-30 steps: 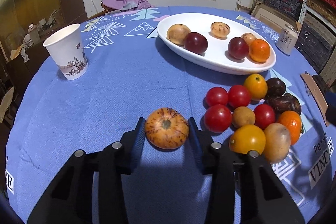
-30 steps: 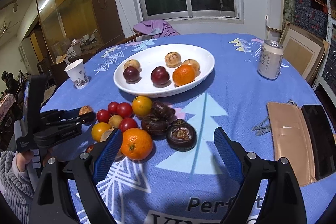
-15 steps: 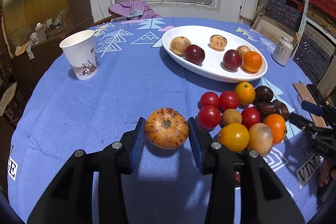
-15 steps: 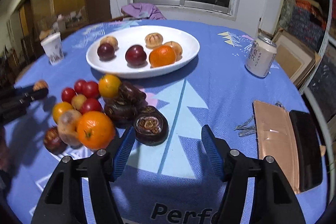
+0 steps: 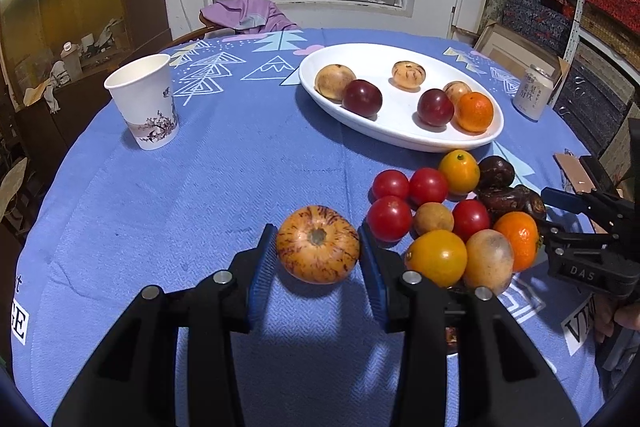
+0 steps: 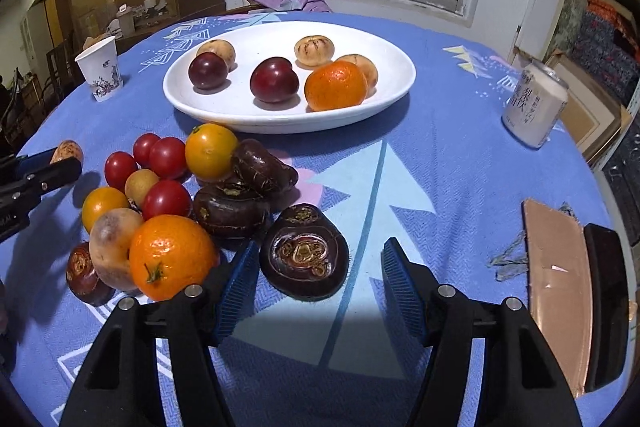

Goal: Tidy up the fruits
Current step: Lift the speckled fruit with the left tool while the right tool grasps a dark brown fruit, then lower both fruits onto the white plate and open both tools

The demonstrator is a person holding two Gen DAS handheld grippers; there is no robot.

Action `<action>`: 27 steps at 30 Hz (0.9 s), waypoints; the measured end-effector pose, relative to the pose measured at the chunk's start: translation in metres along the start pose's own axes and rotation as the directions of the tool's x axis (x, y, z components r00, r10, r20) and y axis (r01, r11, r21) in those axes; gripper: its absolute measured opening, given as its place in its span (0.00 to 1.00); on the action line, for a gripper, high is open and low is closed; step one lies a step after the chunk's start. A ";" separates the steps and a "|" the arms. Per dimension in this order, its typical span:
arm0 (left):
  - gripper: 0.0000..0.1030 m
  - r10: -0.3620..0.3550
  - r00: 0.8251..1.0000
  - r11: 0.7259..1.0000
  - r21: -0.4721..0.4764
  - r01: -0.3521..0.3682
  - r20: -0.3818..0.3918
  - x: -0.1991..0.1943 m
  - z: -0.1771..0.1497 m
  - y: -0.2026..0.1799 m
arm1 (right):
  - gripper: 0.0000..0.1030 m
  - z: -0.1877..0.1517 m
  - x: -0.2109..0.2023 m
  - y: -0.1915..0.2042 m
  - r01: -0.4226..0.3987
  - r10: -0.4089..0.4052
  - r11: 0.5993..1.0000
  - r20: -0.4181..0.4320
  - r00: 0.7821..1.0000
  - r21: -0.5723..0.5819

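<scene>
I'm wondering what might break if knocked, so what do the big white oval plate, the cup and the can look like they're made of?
The white oval plate looks like glazed ceramic, possibly melamine: smooth, glossy, thick rolled rim. The cup looks like matte paper: thin rolled lip, printed blossom design. The can looks like thin metal with a white printed wrap: silvery rim on top.

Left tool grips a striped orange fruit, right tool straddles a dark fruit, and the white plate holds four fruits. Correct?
Not quite: the white plate holds six fruits, as the right wrist view shows. The left tool does grip the striped orange fruit, and the right tool straddles the dark fruit.
</scene>
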State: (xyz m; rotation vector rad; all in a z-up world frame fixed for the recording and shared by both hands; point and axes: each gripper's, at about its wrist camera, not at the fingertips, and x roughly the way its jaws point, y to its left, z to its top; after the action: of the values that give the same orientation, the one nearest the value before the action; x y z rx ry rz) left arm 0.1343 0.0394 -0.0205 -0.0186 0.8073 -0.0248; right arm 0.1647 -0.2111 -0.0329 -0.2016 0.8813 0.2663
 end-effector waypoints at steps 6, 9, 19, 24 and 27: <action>0.39 0.001 1.000 1.000 0.008 -0.001 -0.019 0.005 -0.002 0.000 | 0.43 -0.001 -0.003 -0.001 -0.018 0.018 1.000 0.011 1.000 0.012; 0.39 -0.002 1.000 1.000 0.005 0.002 -0.023 0.007 -0.003 0.001 | 0.43 -0.003 -0.010 -0.007 -0.013 0.012 0.999 0.035 0.999 0.036; 0.39 0.024 0.998 1.000 0.000 -0.024 0.054 -0.016 0.012 -0.002 | 0.43 -0.004 -0.094 -0.030 -0.083 0.038 0.986 0.291 0.956 0.145; 0.39 0.020 0.995 1.000 0.018 -0.022 0.097 -0.027 0.058 -0.015 | 0.42 0.039 -0.121 -0.032 -0.107 0.062 0.988 0.348 0.935 0.112; 0.39 0.010 0.992 1.000 0.017 -0.012 0.128 -0.028 0.090 -0.024 | 0.42 0.074 -0.127 -0.035 -0.087 0.039 0.990 0.382 0.923 0.109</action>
State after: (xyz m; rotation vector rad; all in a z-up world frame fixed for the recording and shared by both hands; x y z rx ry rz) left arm 0.1800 0.0165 0.0622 0.0009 0.6785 -0.0204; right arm 0.1530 -0.2418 0.1147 -0.0031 0.5167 0.2974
